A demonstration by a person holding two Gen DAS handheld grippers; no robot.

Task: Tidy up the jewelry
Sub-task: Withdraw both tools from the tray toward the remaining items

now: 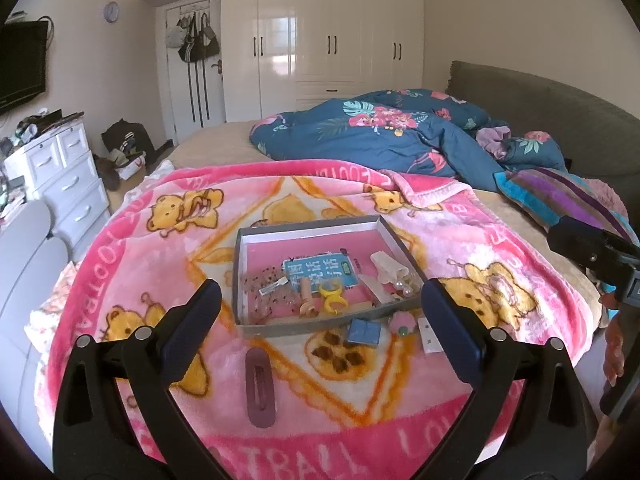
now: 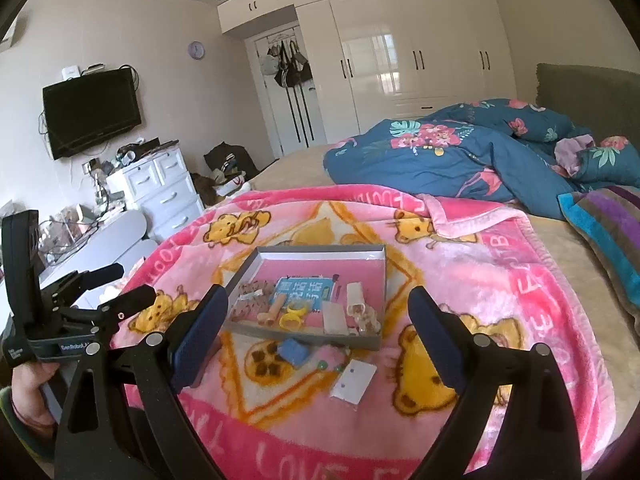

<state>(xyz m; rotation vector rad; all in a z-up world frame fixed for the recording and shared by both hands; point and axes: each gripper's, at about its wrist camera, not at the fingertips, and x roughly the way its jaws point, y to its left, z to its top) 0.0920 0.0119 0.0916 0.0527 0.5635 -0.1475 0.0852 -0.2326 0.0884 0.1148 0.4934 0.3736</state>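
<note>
A shallow grey tray [image 1: 312,326] [image 2: 304,254] with a pink floor lies on the pink bear blanket [image 1: 132,264] [image 2: 500,288]. It holds a blue card [image 1: 320,270], a yellow ring [image 1: 333,292] [image 2: 295,314], a silver hair clip [image 1: 273,286] and pearl pieces [image 1: 404,284]. On the blanket in front of it lie a maroon hair clip [image 1: 260,388], a small blue box [image 1: 364,333] [image 2: 294,353], a pink flower piece [image 1: 402,320] and a white earring card [image 2: 354,380]. My left gripper [image 1: 322,312] is open and empty above the blanket. My right gripper [image 2: 318,322] is open and empty too.
A blue floral duvet [image 1: 384,132] and a striped pillow [image 1: 560,196] lie behind the blanket. White drawers [image 1: 64,184] stand left of the bed, wardrobes [image 1: 320,40] at the back. The other gripper shows at each view's edge [image 1: 596,256] [image 2: 80,312], a hand on it.
</note>
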